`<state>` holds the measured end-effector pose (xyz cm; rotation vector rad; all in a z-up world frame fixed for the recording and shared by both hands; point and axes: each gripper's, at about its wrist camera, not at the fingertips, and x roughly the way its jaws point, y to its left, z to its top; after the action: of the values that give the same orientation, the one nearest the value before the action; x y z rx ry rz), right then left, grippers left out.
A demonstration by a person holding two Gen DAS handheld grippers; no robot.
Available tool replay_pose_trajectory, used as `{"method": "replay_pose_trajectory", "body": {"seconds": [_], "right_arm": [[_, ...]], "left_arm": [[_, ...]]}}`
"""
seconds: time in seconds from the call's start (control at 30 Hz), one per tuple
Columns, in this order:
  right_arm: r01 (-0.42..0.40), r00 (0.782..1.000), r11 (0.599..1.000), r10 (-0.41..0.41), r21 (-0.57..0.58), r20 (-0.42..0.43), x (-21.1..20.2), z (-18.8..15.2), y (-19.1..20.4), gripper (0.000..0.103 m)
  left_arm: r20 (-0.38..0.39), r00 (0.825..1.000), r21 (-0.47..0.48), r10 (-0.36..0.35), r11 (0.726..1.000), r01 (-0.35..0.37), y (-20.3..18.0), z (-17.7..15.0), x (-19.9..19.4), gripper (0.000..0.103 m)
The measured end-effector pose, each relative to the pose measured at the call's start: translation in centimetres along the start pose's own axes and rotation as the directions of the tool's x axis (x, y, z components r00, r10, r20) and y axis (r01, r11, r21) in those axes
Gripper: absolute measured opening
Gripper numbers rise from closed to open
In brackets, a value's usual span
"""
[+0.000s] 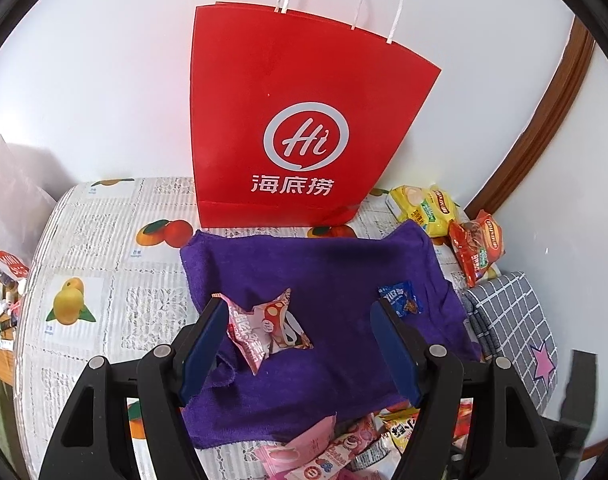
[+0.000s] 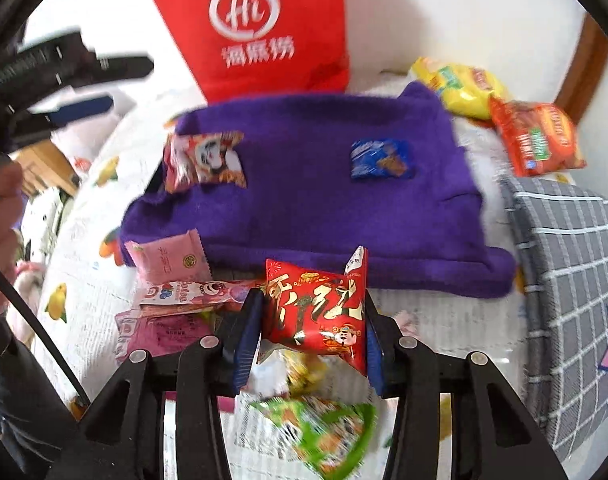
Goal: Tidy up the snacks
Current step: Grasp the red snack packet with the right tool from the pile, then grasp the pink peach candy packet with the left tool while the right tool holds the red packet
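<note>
— What was seen of the red paper bag (image 1: 304, 120)?
— It was stood upright behind the purple towel (image 1: 327, 304); its inside could not be seen.
— And the jaws?
— The right gripper (image 2: 313, 320) was clamped on a red snack packet (image 2: 317, 312) above the bench (image 1: 88, 248); the left gripper (image 1: 300, 344) was held wide, empty, over the towel.

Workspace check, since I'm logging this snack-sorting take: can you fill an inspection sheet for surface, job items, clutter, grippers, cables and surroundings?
Surface: fruit-print tablecloth under a purple towel.
Job's things: pink snack packet and blue packet on the towel; loose snack pile at its near edge.
Clutter: yellow packet, orange packet, grey checked cloth.
Grippers: left gripper open, empty; right gripper shut on a red packet.
Cables: nothing seen.
Surroundings: red paper bag upright against a white wall.
</note>
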<state>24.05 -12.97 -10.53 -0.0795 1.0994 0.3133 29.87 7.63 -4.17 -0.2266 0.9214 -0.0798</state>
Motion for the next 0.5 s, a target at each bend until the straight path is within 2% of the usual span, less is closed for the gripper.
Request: {"method": "replay_pose_trajectory", "body": {"seconds": [0.1,0.23,0.37,0.5], "right_arm": [[-0.006,0.999,1.000,0.005,0.028,0.038,-1.5,-0.9,-1.3,0.045],[-0.019,0.998,0.997,0.014,0.071,0.057,-2.1,-2.5,-2.6,0.045],[-0.030,0.998,0.996,0.025,0.085,0.051,-1.8,-3.7,-3.3,0.045],[-0.055,0.998,0.994,0.052,0.098,0.034,-1.2,-5.0,-3.7,0.045]], "left_arm": [[-0.008,1.000,0.010,0.018,1.000,-0.018,-0.3,-0.6,-0.4,0.072],[-0.040,0.999,0.018,0.030,0.999,-0.029,-0.1,-3.1,-0.4,0.072],[-0.094,0.995,-0.049,0.022,0.998,-0.027,1.4,-6.0,0.2,0.070],[-0.116,0.993,-0.091,0.012,0.996,-0.023,2.3,-8.3,0.5,0.070]]}}
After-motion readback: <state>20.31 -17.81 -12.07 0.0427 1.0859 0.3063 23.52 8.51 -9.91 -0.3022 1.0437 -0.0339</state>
